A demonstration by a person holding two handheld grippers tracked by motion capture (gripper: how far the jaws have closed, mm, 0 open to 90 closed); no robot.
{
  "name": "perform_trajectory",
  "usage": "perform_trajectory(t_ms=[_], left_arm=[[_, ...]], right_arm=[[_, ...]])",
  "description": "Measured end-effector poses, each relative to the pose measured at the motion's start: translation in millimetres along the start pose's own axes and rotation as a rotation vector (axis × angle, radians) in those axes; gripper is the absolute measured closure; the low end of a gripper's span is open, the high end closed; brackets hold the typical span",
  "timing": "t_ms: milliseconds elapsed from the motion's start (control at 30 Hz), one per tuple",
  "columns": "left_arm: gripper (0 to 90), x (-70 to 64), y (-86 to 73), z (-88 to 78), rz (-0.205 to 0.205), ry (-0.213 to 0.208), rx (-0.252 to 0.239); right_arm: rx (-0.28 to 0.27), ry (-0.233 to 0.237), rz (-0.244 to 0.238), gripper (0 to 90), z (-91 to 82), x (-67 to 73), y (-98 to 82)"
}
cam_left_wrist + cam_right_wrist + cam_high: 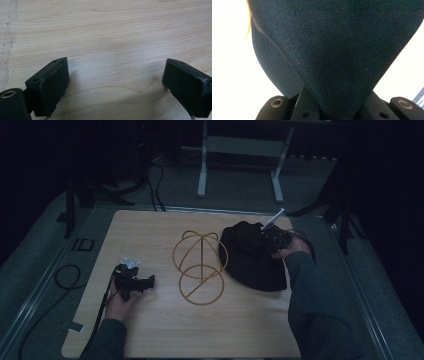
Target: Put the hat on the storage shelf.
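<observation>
Black hat pinched by right tool

Black hat point(250, 257) on counter point(150, 330) right side, beside wire stand point(200, 267). Right tool point(267, 237) clamped on hat fabric. Left tool point(145, 282) resting on counter, jaws wide apart, holding nothing.

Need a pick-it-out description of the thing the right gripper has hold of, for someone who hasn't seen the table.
Start at the light wooden table and find the gold wire stand at its centre. Just to the stand's right lies a black fabric hat, with the right gripper closed on its cloth at the far side. It is the only soft, dark, floppy thing there; its neighbour is a thin open wire frame.
</observation>
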State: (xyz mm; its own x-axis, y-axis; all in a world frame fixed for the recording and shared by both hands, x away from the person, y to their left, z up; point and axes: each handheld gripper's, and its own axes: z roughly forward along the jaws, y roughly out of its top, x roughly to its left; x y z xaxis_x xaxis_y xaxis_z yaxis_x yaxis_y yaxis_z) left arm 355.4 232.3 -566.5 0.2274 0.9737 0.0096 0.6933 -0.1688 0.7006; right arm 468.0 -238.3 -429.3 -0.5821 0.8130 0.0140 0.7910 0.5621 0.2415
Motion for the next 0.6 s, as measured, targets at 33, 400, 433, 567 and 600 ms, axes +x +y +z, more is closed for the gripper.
perform_trajectory(t_ms=[33,400,433,567,600], left_arm=[[7.5,0.0,0.0,0.0,0.0,0.0,0.0],[7.5,0.0,0.0,0.0,0.0,0.0,0.0],[7.5,0.0,0.0,0.0,0.0,0.0,0.0],[7.5,0.0,0.0,0.0,0.0,0.0,0.0],[7.5,0.0,0.0,0.0,0.0,0.0,0.0]], right_arm=[[-0.013,0.0,0.002,86.6,-0.3,0.2,-0.4],[-0.125,-0.007,0.064,87.0,-6.1,2.6,-6.3],[-0.136,-0.008,0.071,87.0,-7.1,3.0,-6.7],[-0.158,-0.014,0.092,87.0,-9.5,3.7,-7.5],[-0.163,-0.017,0.097,87.0,-10.1,3.5,-7.4]])
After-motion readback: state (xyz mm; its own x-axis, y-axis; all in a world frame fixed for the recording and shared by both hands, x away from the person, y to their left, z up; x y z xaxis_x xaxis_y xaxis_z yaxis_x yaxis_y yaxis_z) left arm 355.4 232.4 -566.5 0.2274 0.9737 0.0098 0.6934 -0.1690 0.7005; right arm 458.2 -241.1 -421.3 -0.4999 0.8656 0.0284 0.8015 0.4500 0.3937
